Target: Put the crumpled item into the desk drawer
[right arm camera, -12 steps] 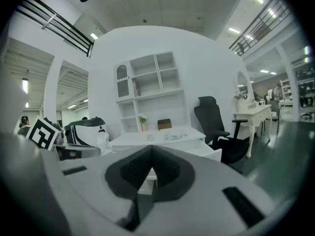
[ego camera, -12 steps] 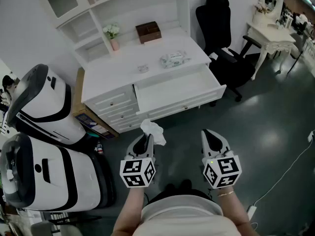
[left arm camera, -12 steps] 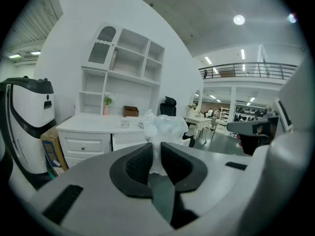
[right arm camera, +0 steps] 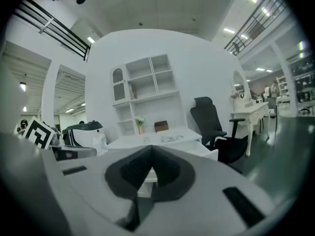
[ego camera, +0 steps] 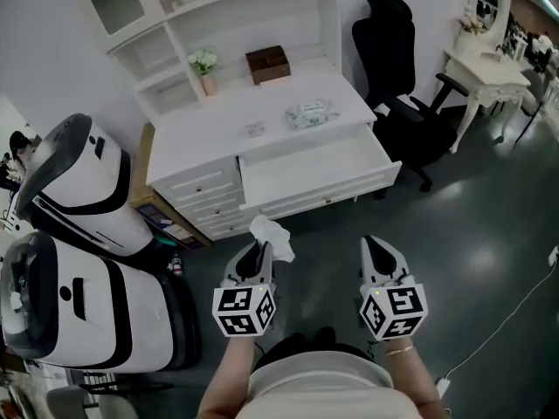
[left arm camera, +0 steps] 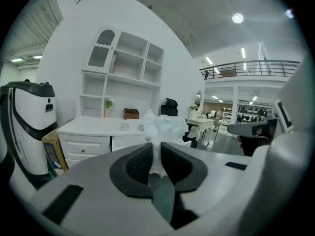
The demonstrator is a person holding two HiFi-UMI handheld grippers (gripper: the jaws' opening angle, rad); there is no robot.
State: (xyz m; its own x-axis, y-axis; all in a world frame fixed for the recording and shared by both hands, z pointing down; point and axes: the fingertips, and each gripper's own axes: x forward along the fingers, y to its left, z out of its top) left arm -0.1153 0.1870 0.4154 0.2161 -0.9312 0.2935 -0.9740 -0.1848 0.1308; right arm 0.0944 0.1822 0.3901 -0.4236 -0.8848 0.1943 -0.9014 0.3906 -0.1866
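- Holding almost the same place at lower centre as half a second earlier, the left gripper (ego camera: 259, 251) is seen clamped on the crumpled item (ego camera: 271, 234). The open drawer (ego camera: 323, 190) at centre frame is not yet reached, so the carry is judged still to be made.
- The item is shown as a white, wrinkled wad bunched above the jaw tips, well apart from the drawer.
- The right gripper (ego camera: 376, 250), at lower right, is closed, with nothing held.

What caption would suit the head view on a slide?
Left gripper holds a crumpled white item, facing the white desk's open drawer; right gripper is shut and empty.
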